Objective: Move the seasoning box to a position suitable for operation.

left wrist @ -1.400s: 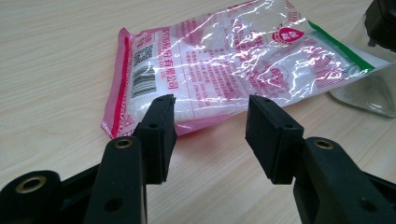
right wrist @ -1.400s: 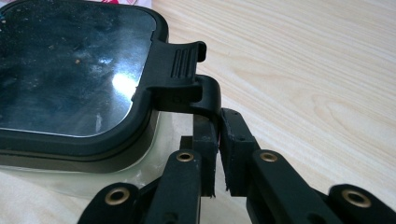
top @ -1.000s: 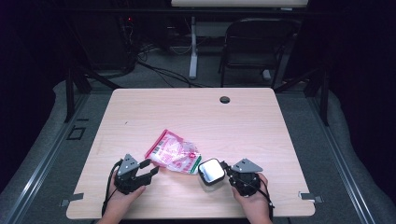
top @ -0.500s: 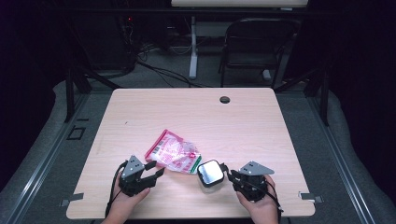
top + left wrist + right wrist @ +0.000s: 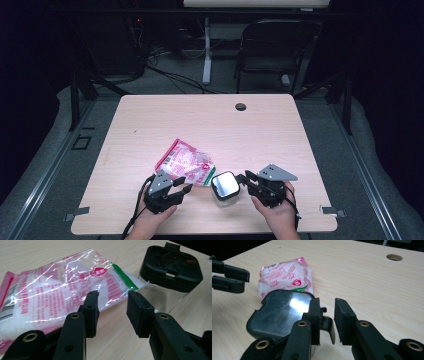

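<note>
the pink and clear bag lies flat on the counter just left of centre in the high view, with its green-striped sealed end turned toward the container, which stands touching or just beside that end. that layout looks deliberate: bag mouth next to the box, so the white contents can go across with little travel.

the left gripper sits low at the bottom left of the high view, aimed at the near corner of the bag. in the left gripper view its jaws stand apart with bare counter between them, and they have just been closing; the bag's edge lies just beyond the tips, not yet pinched. i'd judge it is lining up to take the sealed corner.

the right gripper is at the right side of the container's black lid. in the right gripper view the jaws are apart and have just been opening. the lid's small tab sits by the left jaw rather than clamped. nothing is held. that reads as a let-go or a fresh approach to the tab, to steady or open the box.
</note>
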The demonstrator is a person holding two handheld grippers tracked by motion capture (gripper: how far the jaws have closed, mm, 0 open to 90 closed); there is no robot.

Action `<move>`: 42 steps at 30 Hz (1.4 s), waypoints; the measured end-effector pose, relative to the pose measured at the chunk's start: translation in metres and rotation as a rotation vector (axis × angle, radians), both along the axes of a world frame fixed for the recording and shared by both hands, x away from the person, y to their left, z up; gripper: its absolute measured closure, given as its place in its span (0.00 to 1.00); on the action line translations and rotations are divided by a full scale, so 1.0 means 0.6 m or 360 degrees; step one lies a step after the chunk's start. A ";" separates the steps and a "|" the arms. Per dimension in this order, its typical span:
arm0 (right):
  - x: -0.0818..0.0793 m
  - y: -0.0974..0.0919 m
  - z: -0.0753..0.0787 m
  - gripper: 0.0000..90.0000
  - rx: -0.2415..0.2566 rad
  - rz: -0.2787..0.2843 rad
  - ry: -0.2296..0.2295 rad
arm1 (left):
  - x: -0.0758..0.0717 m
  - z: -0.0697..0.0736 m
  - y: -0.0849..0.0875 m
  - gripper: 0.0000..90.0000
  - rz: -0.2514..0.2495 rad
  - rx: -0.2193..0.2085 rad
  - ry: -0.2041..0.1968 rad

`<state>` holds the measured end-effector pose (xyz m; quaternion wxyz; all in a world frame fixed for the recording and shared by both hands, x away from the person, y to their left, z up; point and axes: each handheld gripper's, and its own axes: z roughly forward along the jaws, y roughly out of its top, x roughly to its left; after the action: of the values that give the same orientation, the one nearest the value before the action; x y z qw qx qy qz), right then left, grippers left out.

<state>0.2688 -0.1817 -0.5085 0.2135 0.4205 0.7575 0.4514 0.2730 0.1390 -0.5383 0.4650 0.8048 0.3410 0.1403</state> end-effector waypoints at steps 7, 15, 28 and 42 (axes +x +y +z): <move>0.028 0.011 -0.014 0.80 0.0034 0.0047 0.0064 | 0.003 -0.001 -0.023 0.70 -0.0022 -0.0017 0.0023; 0.022 0.010 -0.014 0.89 0.0041 0.0053 0.0068 | 0.005 0.003 -0.038 0.70 -0.0023 -0.0036 0.0029; 0.004 0.007 -0.011 0.92 0.0074 0.0008 0.0124 | 0.002 0.008 -0.053 0.70 -0.0060 -0.0014 -0.0007; -0.015 0.012 -0.007 0.97 0.0039 -0.0030 0.0114 | -0.019 0.011 -0.070 0.75 -0.0128 -0.0003 -0.0002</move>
<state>0.2599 -0.1745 -0.5125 0.1854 0.4462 0.7550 0.4433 0.2619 0.0969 -0.5315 0.4711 0.8175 0.3082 0.1216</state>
